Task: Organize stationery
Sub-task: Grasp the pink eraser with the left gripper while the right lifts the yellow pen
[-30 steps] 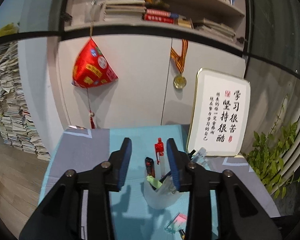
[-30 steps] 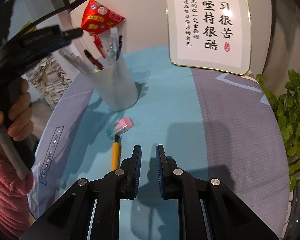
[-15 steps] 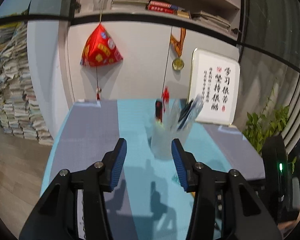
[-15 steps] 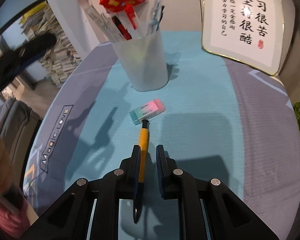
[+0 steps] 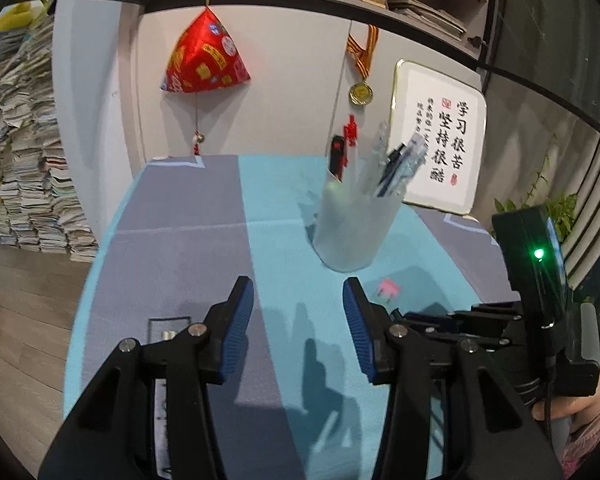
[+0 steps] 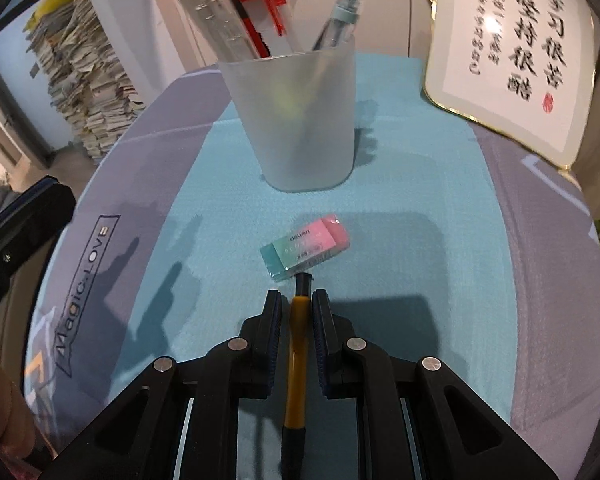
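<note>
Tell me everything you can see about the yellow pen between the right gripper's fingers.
The yellow pen is slim, with a yellow barrel that looks like plastic and black sections at both ends. It lies lengthwise along the right gripper, whose jaws stand close on either side of the barrel, seemingly pinching it. Its far black end pokes out past the fingertips and reaches the near edge of the pink and green eraser on the teal table mat; whether they touch is unclear. Its near end passes beneath the gripper body.
</note>
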Motion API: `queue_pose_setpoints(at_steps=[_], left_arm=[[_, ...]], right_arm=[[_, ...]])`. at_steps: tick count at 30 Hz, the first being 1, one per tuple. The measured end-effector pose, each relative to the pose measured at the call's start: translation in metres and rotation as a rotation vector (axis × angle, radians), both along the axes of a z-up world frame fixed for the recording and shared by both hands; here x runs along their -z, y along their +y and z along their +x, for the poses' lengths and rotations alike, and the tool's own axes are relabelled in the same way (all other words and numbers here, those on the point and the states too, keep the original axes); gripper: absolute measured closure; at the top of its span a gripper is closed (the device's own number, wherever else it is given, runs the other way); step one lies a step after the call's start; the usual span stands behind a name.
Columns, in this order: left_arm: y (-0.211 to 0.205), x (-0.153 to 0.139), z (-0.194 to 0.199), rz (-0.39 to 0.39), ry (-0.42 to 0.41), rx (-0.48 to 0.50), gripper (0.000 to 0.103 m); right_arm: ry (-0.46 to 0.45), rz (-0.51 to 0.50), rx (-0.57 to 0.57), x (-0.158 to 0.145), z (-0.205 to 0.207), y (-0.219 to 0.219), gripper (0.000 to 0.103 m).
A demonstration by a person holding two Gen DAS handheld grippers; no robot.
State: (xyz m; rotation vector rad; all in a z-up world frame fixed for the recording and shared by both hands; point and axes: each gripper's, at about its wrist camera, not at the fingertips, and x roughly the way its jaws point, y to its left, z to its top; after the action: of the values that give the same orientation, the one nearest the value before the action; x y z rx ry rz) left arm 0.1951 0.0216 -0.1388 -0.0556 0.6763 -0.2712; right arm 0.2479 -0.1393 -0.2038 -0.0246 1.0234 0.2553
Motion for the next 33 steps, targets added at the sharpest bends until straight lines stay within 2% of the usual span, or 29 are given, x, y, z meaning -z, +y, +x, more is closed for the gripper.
queue_pose_setpoints(at_steps=[6, 10, 12, 15, 17, 19, 21, 23, 25, 33], left_arm=[[-0.039, 0.017, 0.012, 0.020, 0.069, 0.116, 0.057], [-0.078, 0.035, 0.027, 0.102, 0.110, 0.200, 0.057], [-0.095, 0.044, 0.035, 0.158, 0.119, 0.219, 0.057], [-0.109, 0.053, 0.047, 0.196, 0.133, 0.222, 0.057], [-0.112, 0.058, 0.055, 0.198, 0.148, 0.215, 0.060], [-0.114, 0.062, 0.060, 0.202, 0.158, 0.206, 0.071], [-0.115, 0.062, 0.062, 0.211, 0.155, 0.203, 0.081], [-0.114, 0.061, 0.061, 0.200, 0.165, 0.203, 0.084], [-0.113, 0.058, 0.057, 0.182, 0.161, 0.204, 0.085], [-0.110, 0.028, 0.030, 0.165, 0.063, 0.210, 0.085]], right_arm=[[-0.086, 0.068, 0.078, -0.032, -0.019, -0.041, 0.092], [-0.137, 0.104, 0.128, -0.053, -0.035, -0.071, 0.092], [-0.155, 0.120, 0.149, -0.061, -0.044, -0.084, 0.092], [-0.171, 0.128, 0.168, -0.066, -0.048, -0.089, 0.092], [-0.174, 0.142, 0.175, -0.068, -0.051, -0.096, 0.092], [-0.178, 0.153, 0.181, -0.068, -0.053, -0.101, 0.092], [-0.181, 0.161, 0.185, -0.068, -0.053, -0.105, 0.092], [-0.180, 0.171, 0.187, -0.067, -0.051, -0.105, 0.092], [-0.183, 0.176, 0.184, -0.067, -0.051, -0.106, 0.092], [-0.213, 0.187, 0.175, -0.077, -0.053, -0.102, 0.092]])
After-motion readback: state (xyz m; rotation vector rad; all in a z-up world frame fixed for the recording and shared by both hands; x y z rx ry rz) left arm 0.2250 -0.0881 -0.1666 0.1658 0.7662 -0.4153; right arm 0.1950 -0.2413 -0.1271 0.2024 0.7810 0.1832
